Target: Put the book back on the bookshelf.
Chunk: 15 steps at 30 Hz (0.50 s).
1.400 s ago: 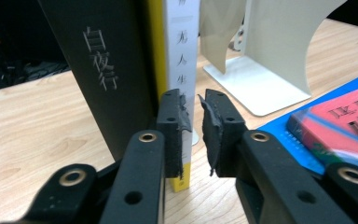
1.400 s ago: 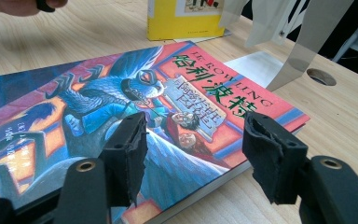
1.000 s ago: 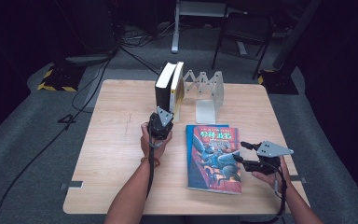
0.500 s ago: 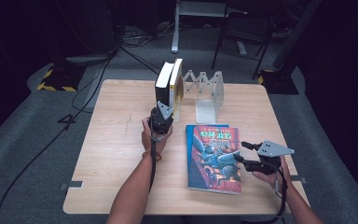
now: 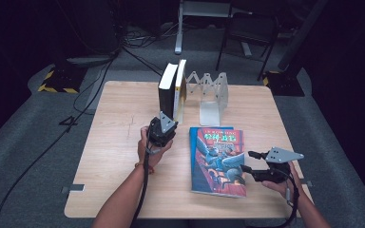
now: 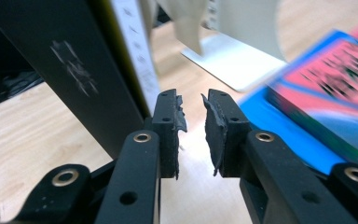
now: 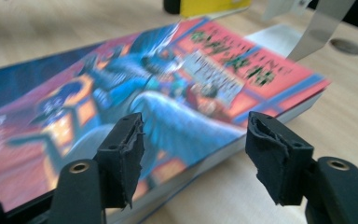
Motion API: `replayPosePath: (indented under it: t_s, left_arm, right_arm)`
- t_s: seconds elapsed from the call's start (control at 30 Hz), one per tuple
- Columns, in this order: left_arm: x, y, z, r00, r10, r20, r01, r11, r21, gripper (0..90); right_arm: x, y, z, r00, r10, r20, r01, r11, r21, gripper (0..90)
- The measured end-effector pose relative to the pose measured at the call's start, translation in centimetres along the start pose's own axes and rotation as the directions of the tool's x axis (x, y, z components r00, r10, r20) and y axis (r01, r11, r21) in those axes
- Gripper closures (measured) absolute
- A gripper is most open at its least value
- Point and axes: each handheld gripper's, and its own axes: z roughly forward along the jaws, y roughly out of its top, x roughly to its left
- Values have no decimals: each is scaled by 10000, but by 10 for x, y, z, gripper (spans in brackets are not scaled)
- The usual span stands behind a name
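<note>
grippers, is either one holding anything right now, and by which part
Nothing is held. The left gripper has a bare gap between its jaws; the right gripper stands open at the book's edge.

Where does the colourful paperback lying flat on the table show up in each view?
High view: colourful paperback right of centre, flat on the table.
Left gripper view: blurred at right edge, beyond the jaws.
Right gripper view: across the middle, its near edge between the jaws.
Shared landmark: white folding book rack.

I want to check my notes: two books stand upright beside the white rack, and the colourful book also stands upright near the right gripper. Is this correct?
Not quite. The colourful book lies flat on the table, as the high view shows. Two books do stand beside the white rack, near the right gripper.
</note>
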Motion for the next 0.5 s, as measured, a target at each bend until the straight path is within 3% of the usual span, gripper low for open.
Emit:
replayPosePath:
  t_s: [0.07,0.13,0.2,0.23,0.3,0.33,0.37,0.4,0.43,0.5]
  left_arm:
    - [-3,-6,-7,9993,138,347,-144,9997,196,719]
    - [-9,-15,-16,9958,469,784,-502,9979,408,684]
    - [-13,-23,-23,9897,536,1330,-612,9967,533,664]
    - [-13,-23,-23,9897,536,1330,-612,9967,533,643]
    - [-21,-37,-33,9777,823,1932,-1001,9914,842,597]
    - [-21,-37,-33,9777,823,1932,-1001,9914,842,577]
    - [-26,-43,-37,9702,1041,2188,-1294,9860,1048,557]
    - [-26,-43,-37,9702,1041,2188,-1294,9860,1048,539]
    - [-30,-47,-39,9643,1262,2329,-1564,9809,1161,539]
    - [-37,-55,-44,9587,1190,2583,-1577,9782,1348,500]
  right_arm:
    - [3,-2,-4,9999,102,-118,-101,9999,68,357]
    - [6,-4,-10,9981,370,-493,-366,9993,97,343]
    - [9,-5,-12,9969,514,-593,-506,9986,155,317]
    - [11,-5,-12,9959,611,-665,-597,9980,228,310]
    - [15,-6,-11,9963,576,-640,-545,9973,492,295]
    - [16,-6,-10,9955,610,-722,-568,9966,589,288]
    - [17,-5,-9,9938,699,-861,-641,9956,681,283]
    - [17,-5,-8,9922,792,-961,-715,9941,811,274]
    - [17,-5,-8,9922,792,-961,-715,9941,811,274]
    - [18,-4,-1,9871,978,-1266,-828,9895,1184,257]
